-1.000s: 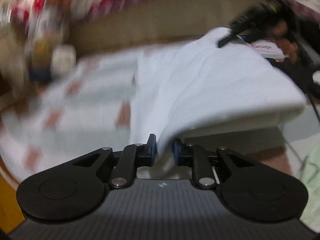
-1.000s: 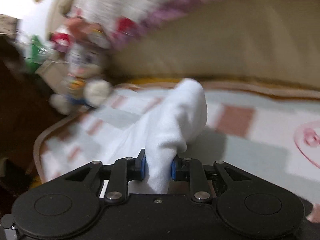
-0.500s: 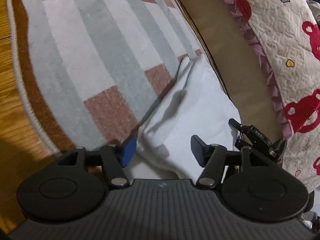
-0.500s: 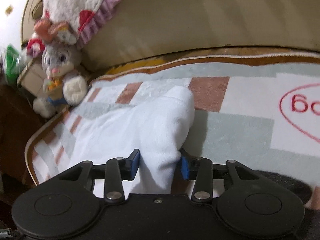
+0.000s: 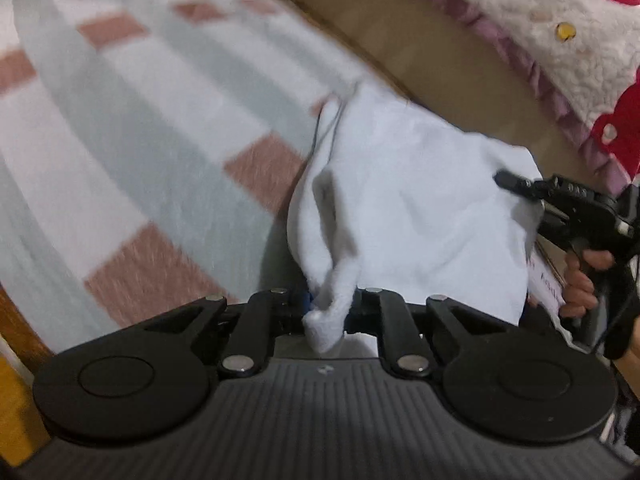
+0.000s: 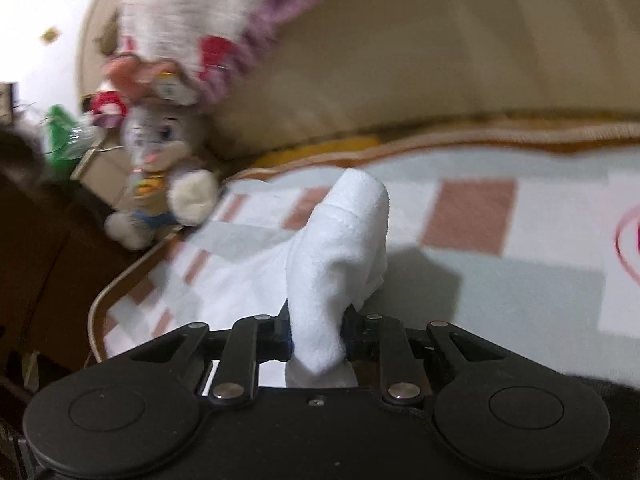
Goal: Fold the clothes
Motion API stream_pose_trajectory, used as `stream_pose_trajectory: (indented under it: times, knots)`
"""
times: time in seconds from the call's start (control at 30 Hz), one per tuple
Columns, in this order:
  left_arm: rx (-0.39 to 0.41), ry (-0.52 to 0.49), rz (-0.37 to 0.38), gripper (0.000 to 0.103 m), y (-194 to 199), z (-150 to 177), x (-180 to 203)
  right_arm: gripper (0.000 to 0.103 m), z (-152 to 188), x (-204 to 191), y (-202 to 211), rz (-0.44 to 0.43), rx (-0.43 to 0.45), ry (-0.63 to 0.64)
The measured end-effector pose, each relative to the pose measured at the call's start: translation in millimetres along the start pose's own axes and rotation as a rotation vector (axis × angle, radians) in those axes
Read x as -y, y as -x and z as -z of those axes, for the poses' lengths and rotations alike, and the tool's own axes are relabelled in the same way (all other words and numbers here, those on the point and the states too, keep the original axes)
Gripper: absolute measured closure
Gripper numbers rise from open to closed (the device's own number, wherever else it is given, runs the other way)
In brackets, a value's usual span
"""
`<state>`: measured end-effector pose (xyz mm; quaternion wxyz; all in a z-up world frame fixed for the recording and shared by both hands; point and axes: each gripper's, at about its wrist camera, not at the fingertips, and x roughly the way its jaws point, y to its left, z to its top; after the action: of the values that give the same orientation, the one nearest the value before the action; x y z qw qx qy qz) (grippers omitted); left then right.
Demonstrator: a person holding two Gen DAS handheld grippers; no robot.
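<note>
Black claw (silver screws, blue pads).

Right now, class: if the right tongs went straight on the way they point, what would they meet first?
The white garment already bunched between the closing right tongs; past it, probably the checked rug, though depth is unclear.

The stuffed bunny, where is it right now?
Right wrist view, left side: the stuffed bunny sits at the checked rug's edge, against the beige bed base.

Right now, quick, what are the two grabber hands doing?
Left gripper: jaws closing, pinching a bunched bit of the white cloth.
Right gripper: jaws closing, a thick fold of the same white cloth squeezed between them.
</note>
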<state>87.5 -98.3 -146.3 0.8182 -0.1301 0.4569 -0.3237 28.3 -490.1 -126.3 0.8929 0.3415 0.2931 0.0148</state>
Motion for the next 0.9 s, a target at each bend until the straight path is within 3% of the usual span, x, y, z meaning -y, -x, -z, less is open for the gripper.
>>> stream_pose_trajectory:
  times: [0.2, 0.33, 0.43, 0.7, 0.9]
  knots:
    - [0.071, -0.107, -0.015, 0.091, 20.7, -3.8, 16.2, 0.08, -5.2, -77.1, 36.1, 0.001, 0.013, 0.243]
    - [0.139, -0.206, -0.031, 0.091, 41.8, -9.6, 23.1, 0.081, -3.3, -118.8, 63.1, 0.033, 0.043, 0.331]
    - [0.189, -0.299, -0.059, 0.091, 61.8, -16.9, 27.6, 0.081, -14.7, -146.8, 74.6, 0.08, 0.008, 0.392]
    - [0.325, -0.241, -0.04, 0.091, 114.9, -33.8, 7.9, 0.081, -60.8, -219.2, 79.3, 0.089, -0.085, 0.421]
    - [0.357, -0.199, -0.075, 0.091, 123.9, -39.2, -5.9, 0.081, -72.2, -263.2, 65.1, 0.101, -0.165, 0.401]
